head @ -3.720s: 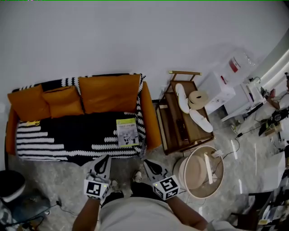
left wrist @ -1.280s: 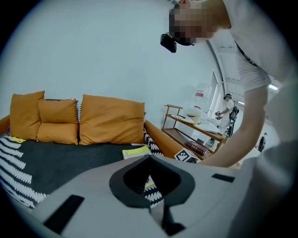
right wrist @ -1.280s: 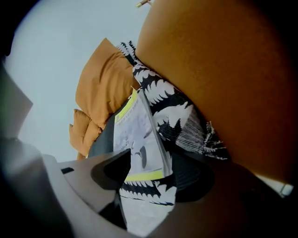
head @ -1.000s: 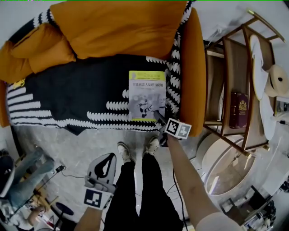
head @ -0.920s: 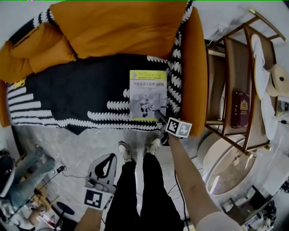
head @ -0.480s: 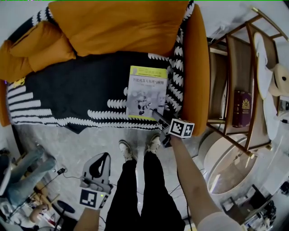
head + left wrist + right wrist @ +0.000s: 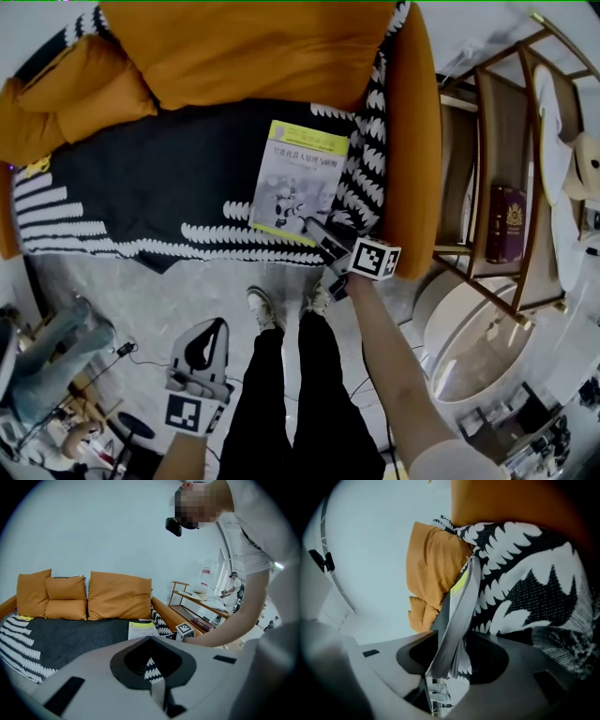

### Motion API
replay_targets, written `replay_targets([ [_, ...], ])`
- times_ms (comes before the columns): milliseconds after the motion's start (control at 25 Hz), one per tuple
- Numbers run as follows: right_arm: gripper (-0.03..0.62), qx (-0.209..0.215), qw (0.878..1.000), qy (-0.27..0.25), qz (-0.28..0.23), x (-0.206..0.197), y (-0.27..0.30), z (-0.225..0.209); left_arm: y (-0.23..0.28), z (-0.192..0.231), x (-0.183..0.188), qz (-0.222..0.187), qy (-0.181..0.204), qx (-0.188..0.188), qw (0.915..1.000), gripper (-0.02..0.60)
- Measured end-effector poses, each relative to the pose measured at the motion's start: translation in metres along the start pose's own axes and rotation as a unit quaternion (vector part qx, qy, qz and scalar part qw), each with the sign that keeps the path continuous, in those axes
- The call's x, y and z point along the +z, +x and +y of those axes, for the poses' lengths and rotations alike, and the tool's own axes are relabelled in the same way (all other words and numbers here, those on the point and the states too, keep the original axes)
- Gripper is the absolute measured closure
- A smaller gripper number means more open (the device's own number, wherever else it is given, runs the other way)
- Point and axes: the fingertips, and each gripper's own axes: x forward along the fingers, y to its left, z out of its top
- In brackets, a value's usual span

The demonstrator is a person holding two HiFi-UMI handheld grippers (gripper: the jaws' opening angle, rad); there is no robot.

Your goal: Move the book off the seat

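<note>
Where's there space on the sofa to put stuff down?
The dark blanket is bare from the book leftwards to the small orange cushions, in front of the big cushion. The right end is crowded: the book fills the room beside the armrest.

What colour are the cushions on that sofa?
Orange; the cushions show best in the left gripper view.

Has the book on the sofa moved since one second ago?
Yes. The book has turned: its far end now leans toward the sofa's orange arm, no longer square with the seat's front edge.
</note>
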Motion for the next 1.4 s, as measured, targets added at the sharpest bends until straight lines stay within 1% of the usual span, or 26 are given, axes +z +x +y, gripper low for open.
replay_targets([
  [80, 0.385, -0.019, 1.000, 0.000, 0.011, -0.005, 0.007, -0.005, -0.001, -0.002, 0.000, -0.002, -0.001, -0.001, 1.0000, 0.565],
  [120, 0.385, -0.017, 1.000, 0.009, 0.010, -0.004, 0.011, -0.005, -0.001, -0.002, 0.001, -0.002, -0.002, -0.001, 1.0000, 0.566],
  [200, 0.391, -0.008, 0.999, 0.045, -0.004, 0.000, 0.021, -0.005, -0.003, -0.002, 0.000, 0.000, -0.003, -0.001, 1.0000, 0.566],
  [240, 0.391, -0.014, 0.998, 0.061, -0.010, 0.000, 0.025, -0.009, -0.005, -0.001, -0.002, 0.002, -0.004, 0.000, 1.0000, 0.566],
  [280, 0.396, -0.029, 0.997, 0.070, -0.012, -0.001, 0.029, -0.016, -0.006, 0.001, -0.004, 0.005, -0.005, 0.002, 1.0000, 0.566],
  [320, 0.413, -0.046, 0.996, 0.072, -0.012, -0.001, 0.033, -0.023, -0.007, 0.002, -0.006, 0.006, -0.006, 0.004, 1.0000, 0.566],
  [360, 0.458, -0.061, 0.996, 0.070, -0.011, -0.001, 0.035, -0.028, -0.008, 0.003, -0.007, 0.007, -0.007, 0.006, 0.9999, 0.566],
  [400, 0.490, -0.069, 0.995, 0.067, -0.010, -0.001, 0.037, -0.031, -0.008, 0.004, -0.008, 0.006, -0.008, 0.008, 0.9999, 0.565],
  [440, 0.493, -0.066, 0.996, 0.066, -0.010, 0.000, 0.037, -0.030, -0.009, 0.004, -0.008, 0.005, -0.009, 0.009, 0.9999, 0.566],
  [520, 0.496, -0.046, 0.997, 0.063, -0.013, 0.002, 0.034, -0.021, -0.010, 0.006, -0.009, 0.004, -0.013, 0.012, 0.9998, 0.566],
  [600, 0.497, -0.034, 0.999, 0.039, -0.012, 0.004, 0.029, -0.006, -0.012, 0.008, -0.008, 0.000, -0.016, 0.015, 0.9998, 0.566],
  [720, 0.497, -0.043, 0.999, -0.019, 0.004, 0.008, 0.022, 0.013, -0.012, 0.009, 0.000, -0.011, -0.016, 0.014, 0.9997, 0.565],
  [880, 0.497, -0.049, 0.997, -0.062, 0.017, 0.011, 0.012, 0.030, -0.011, 0.005, 0.012, -0.025, -0.014, 0.009, 0.9996, 0.566],
  [1160, 0.496, -0.055, 0.993, -0.098, 0.023, 0.010, 0.001, 0.053, -0.019, 0.002, 0.020, -0.034, -0.013, 0.004, 0.9993, 0.566],
  [1400, 0.496, -0.053, 0.993, -0.106, 0.014, 0.007, -0.007, 0.071, -0.029, 0.002, 0.022, -0.043, -0.013, -0.001, 0.9990, 0.566],
])
